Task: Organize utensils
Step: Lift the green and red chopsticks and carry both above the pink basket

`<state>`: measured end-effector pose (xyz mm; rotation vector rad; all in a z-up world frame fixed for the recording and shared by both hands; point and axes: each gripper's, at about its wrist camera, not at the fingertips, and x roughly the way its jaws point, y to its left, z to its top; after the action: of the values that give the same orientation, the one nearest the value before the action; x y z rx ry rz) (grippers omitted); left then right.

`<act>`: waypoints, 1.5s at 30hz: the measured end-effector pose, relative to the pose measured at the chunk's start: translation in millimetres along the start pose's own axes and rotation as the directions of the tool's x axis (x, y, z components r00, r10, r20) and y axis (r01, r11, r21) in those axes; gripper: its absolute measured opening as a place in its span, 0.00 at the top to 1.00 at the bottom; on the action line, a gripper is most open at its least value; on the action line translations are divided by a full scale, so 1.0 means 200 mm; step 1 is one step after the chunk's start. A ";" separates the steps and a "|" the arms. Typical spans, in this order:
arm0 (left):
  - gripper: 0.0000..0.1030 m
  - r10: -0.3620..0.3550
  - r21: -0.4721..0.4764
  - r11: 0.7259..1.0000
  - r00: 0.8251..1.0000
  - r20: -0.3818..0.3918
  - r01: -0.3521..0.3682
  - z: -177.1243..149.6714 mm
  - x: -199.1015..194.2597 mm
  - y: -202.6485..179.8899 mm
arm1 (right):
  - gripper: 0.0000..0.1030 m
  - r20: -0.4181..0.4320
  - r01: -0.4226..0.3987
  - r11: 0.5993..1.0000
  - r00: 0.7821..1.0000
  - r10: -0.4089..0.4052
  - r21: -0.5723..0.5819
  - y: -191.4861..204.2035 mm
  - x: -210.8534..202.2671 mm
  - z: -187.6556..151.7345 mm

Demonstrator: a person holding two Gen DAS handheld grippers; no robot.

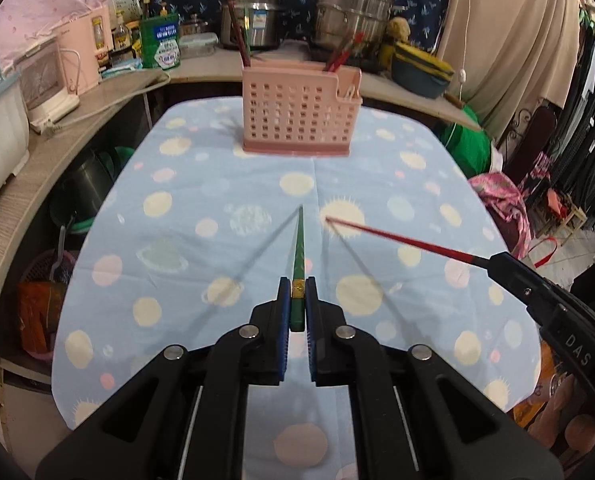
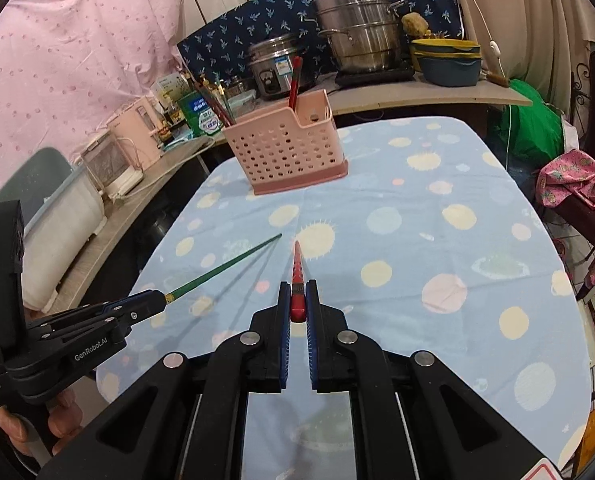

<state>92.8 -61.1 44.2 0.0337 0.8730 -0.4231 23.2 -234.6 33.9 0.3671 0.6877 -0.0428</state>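
**Two chopsticks clamped, holder waiting at the far end**

Left wrist view: the left tool (image 1: pixel 297 300) is clamped on the thick end of a green chopstick (image 1: pixel 298 256), whose thin tip points forward and down, above the spotted blue cloth of the worktop (image 1: pixel 177 240). At the right edge the right tool (image 1: pixel 493 262) pinches a red chopstick (image 1: pixel 401 240) by its butt, the tip slanting in toward the green one but apart from it. The pink utensil holder (image 1: pixel 297 120) stands at the far end of the cloth, with several chopsticks already leaning in its compartments.

Right wrist view: the right tool's pads are closed on the red chopstick's thick end, with the shaft running straight ahead. The left tool comes in from the lower left with the green chopstick angled toward the middle. A hand (image 2: pixel 29 428) grips its handle. The holder sits beyond both tips, well apart from them.

Handling, as a judgement: these sticks look light, stiff and smooth, probably lacquered, so they may swivel or slip in a narrow pinch. Holding the wider butt end, as now, seems the surest grip and leaves the tip free to go into a compartment first.
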 end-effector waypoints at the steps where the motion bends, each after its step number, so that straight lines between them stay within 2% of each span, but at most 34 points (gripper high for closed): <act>1: 0.93 -0.003 -0.004 1.000 1.000 0.013 0.003 0.03 -0.02 0.01 | 0.93 0.013 -0.005 1.000 1.000 0.005 0.004 0.00 -0.01 0.04; 12: 0.93 0.023 -0.007 1.000 0.987 0.161 -0.022 0.44 -0.11 0.05 | 0.93 0.131 -0.024 1.000 0.991 0.022 0.016 -0.03 -0.02 0.38; 23: 0.93 0.030 -0.030 0.999 0.974 0.226 -0.024 0.83 -0.09 0.09 | 0.93 0.217 -0.039 0.998 0.976 0.030 0.040 -0.08 0.05 0.69; 27: 0.93 0.035 -0.051 0.998 0.959 0.282 -0.021 1.00 -0.13 0.11 | 0.93 0.272 -0.087 0.994 0.960 0.065 0.069 -0.10 0.05 0.86; 30: 0.93 0.048 -0.062 0.998 0.940 0.337 -0.029 1.15 -0.17 0.11 | 0.93 0.320 -0.134 0.987 0.942 0.099 0.089 -0.11 0.05 1.02; 37: 0.93 0.068 -0.065 0.997 0.903 0.425 -0.045 1.45 -0.20 0.11 | 0.93 0.388 -0.173 0.979 0.914 0.119 0.107 -0.08 0.14 1.38; 41: 0.93 0.070 -0.074 0.996 0.897 0.437 -0.041 1.56 -0.15 0.13 | 0.93 0.393 -0.164 0.980 0.913 0.107 0.116 -0.05 0.23 1.50; 45: 0.93 0.082 -0.082 0.995 0.896 0.437 -0.051 1.62 -0.06 0.15 | 0.93 0.375 -0.134 0.986 0.923 0.087 0.100 -0.02 0.34 1.56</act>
<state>335.3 -93.8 259.0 -0.0937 0.4354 -0.3176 266.4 -339.6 211.6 0.5020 0.2898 -0.0457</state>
